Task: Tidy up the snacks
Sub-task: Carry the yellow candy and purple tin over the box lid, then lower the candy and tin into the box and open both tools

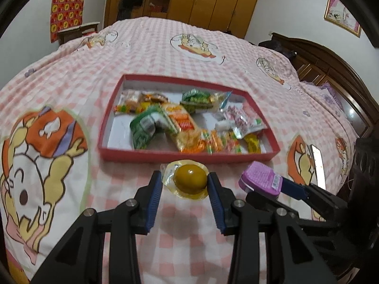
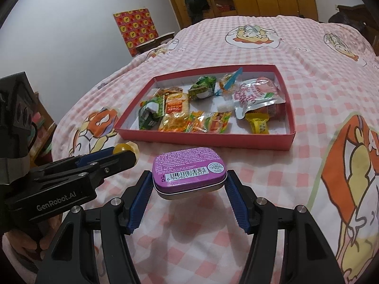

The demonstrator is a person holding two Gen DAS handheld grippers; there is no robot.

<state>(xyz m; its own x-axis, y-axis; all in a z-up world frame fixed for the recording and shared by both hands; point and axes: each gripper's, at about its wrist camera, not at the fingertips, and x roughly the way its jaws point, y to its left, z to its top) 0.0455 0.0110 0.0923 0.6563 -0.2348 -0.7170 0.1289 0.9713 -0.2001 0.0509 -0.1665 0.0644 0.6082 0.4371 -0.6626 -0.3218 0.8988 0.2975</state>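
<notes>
A red shallow box (image 1: pixel 189 158) (image 2: pixel 208 139) holding several snack packets lies on the pink checked bedspread. My left gripper (image 1: pixel 185 181) is shut on a yellow-brown jelly cup (image 1: pixel 190 179) in a clear wrapper, lifted just in front of the box's near wall. In the right wrist view that cup (image 2: pixel 123 148) peeks out past the left gripper's (image 2: pixel 123 156) fingertips. My right gripper (image 2: pixel 189 179) is shut on a purple mint tin (image 2: pixel 188 166) with a barcode label, held above the bed in front of the box. The tin (image 1: pixel 259 181) also shows at the right in the left wrist view.
The bedspread (image 1: pixel 146 47) stretches wide around the box. A dark wooden headboard (image 1: pixel 331 71) stands at the right, a wooden wardrobe (image 1: pixel 213 0) at the far wall. A small table (image 2: pixel 151 41) with patterned paper behind it stands beside the bed at the left.
</notes>
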